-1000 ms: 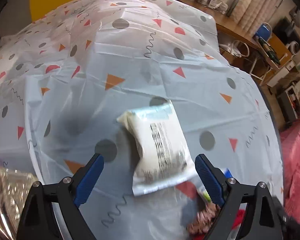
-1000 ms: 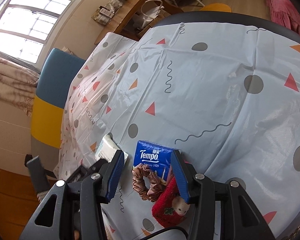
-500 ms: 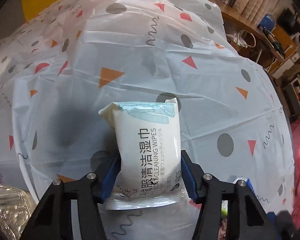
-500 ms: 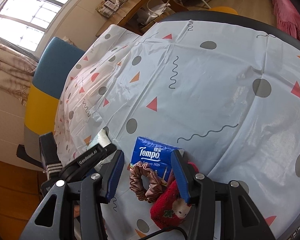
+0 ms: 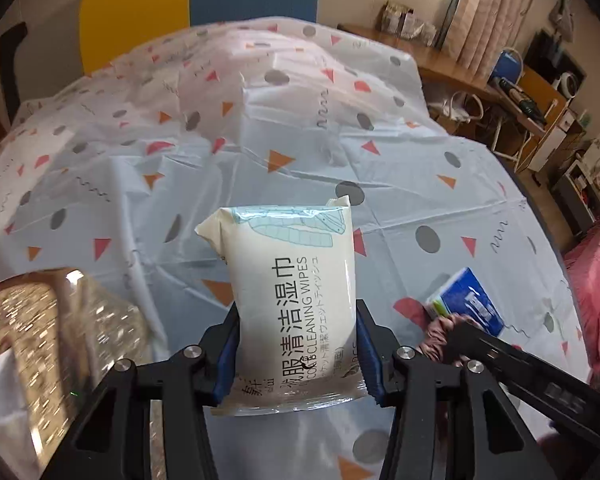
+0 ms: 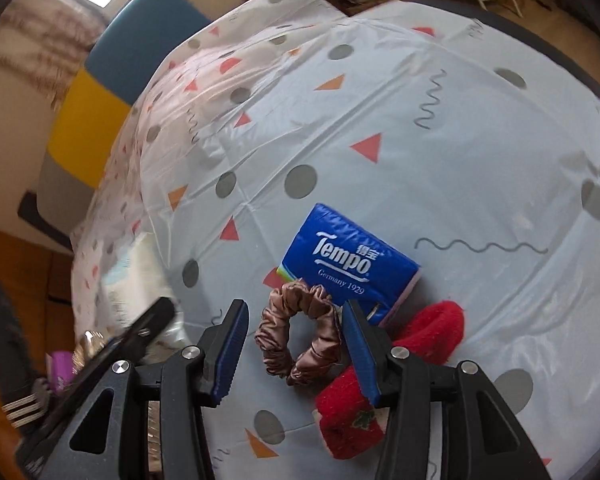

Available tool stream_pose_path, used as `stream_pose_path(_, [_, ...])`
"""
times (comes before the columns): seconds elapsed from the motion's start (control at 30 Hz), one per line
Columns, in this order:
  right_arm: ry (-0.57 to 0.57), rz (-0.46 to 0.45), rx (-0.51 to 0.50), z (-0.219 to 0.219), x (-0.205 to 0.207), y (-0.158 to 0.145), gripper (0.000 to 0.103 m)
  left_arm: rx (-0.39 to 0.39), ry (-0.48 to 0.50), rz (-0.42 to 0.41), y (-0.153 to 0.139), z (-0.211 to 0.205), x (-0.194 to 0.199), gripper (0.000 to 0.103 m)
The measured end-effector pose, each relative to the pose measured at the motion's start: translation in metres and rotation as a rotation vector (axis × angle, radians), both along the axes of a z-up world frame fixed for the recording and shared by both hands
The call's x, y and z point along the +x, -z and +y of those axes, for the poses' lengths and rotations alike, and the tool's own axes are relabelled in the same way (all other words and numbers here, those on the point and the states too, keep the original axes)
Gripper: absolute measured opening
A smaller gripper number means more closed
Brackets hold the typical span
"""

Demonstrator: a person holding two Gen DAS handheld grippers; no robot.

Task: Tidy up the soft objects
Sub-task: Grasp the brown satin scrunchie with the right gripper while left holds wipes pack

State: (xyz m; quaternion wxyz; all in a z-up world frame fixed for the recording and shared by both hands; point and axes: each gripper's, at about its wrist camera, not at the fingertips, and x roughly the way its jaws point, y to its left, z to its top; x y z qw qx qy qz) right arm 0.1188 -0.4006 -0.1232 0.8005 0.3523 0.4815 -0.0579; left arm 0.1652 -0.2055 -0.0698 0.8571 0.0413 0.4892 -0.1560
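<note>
My left gripper has a cream pack of cleaning wipes between its blue pads. The jaws are closing on its sides and the pack hangs clear of the patterned tablecloth. In the right wrist view the pack is a blur at the left. My right gripper stands open low over a brown satin scrunchie, which lies between its fingers with gaps on both sides. A blue Tempo tissue pack lies just beyond, and a red fuzzy sock under the right finger.
A shiny clear container stands at the lower left of the left wrist view. A yellow and blue chair is behind the table, a wooden desk and a pink cover to the right.
The left gripper went from wide open around the wipes pack to closed on it and lifted it off the cloth. The right gripper rolled and came closer over the scrunchie.
</note>
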Motion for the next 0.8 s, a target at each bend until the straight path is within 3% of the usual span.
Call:
stream_pose_path(0.07, [-0.044,0.002,-0.051,0.01,0.003,-0.003,0.049,-0.013,0.009,-0.025,-0.008,0.006,-0.012,0.051])
stream_pose_path(0.2, [-0.174,0.02,0.0,0.03,0.012,0.006,0.049,-0.06,0.01,-0.05,-0.023,0.024,-0.03,0.051])
stream_pose_path(0.27, [-0.208,0.065,-0.06,0.042,0.016,0.013,0.05,-0.082,0.012,-0.063,-0.031,0.032,-0.038,0.051])
stream_pose_path(0.37, [-0.206,0.062,-0.065,0.047,0.02,0.018,0.051,-0.084,0.034,-0.102,-0.043,0.039,-0.051,0.051])
stream_pose_path(0.47, [-0.18,0.032,-0.055,0.049,0.021,0.018,0.063,-0.098,0.048,-0.131,-0.052,0.047,-0.063,0.051])
stream_pose_path(0.53, [-0.161,0.026,-0.05,0.051,0.021,0.019,0.065,-0.103,0.058,-0.15,-0.055,0.051,-0.069,0.051])
stream_pose_path(0.7, [-0.182,0.034,-0.201,0.075,0.034,0.018,0.07,-0.097,0.072,-0.174,-0.062,0.058,-0.076,0.051])
stream_pose_path(0.73, [-0.208,0.043,-0.261,0.083,0.035,0.018,0.067,-0.094,0.073,-0.179,-0.063,0.059,-0.076,0.051])
stream_pose_path(0.8, [-0.263,0.076,-0.442,0.095,0.034,0.018,0.031,-0.093,0.073,-0.187,-0.065,0.061,-0.076,0.051])
